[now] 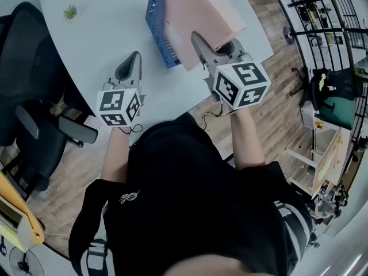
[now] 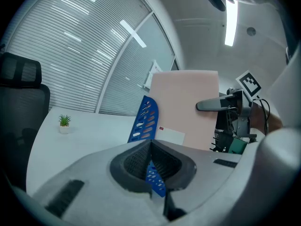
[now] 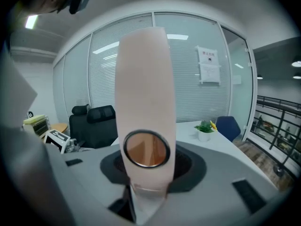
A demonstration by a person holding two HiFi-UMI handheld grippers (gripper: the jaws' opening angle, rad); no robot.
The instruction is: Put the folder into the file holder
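A pink folder hangs tilted over the white table, its lower edge at the blue perforated file holder. My right gripper is shut on the folder's spine. In the right gripper view that spine rises between the jaws of the right gripper, with its round finger hole just above the pads. My left gripper sits left of the holder, shut and holding nothing. The left gripper view shows its jaws together, with the holder and folder beyond.
A small potted plant stands at the table's far left. A black office chair is beside the table's left edge. Wooden floor and a black railing lie to the right, with a cluttered trolley beyond.
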